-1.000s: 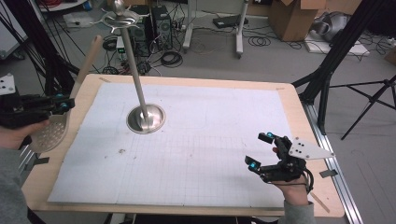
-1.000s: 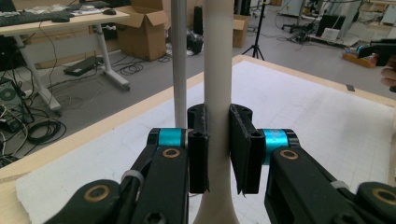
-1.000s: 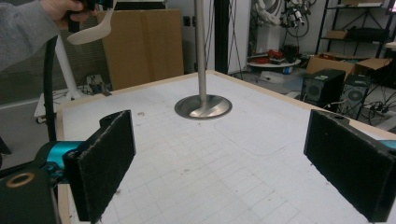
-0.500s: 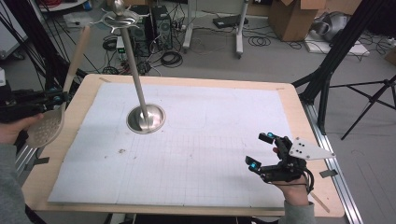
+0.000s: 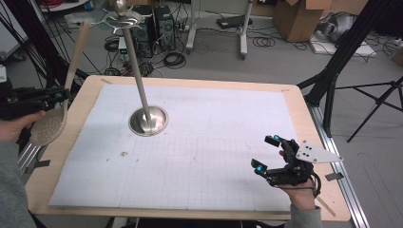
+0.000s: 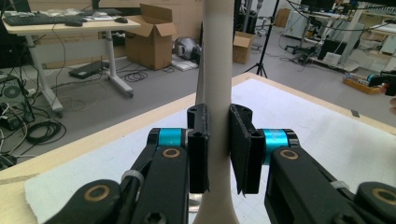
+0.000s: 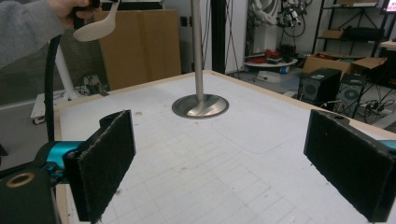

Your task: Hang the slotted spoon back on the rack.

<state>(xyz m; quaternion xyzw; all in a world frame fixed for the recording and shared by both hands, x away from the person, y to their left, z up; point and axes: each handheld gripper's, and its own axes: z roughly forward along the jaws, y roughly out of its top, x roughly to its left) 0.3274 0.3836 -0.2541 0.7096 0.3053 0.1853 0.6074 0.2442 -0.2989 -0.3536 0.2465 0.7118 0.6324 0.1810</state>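
Slotted spoon (image 5: 47,124) held up off the left edge of the desk (image 5: 90,90), handle rising upright, perforated bowl hanging low by the hand. Pinched at the handle by the left gripper (image 5: 56,95), jaws pressed tight on either side of the pale shaft (image 6: 217,93). Seen too from the right gripper view, high at the far corner (image 7: 97,27). Nearer the middle, stood a metal stand (image 5: 148,119), round base on the white gridded mat (image 5: 199,156), tall pole topped with hooks. At the near right, rested the right gripper (image 5: 266,153), jaws spread wide, nothing between them.
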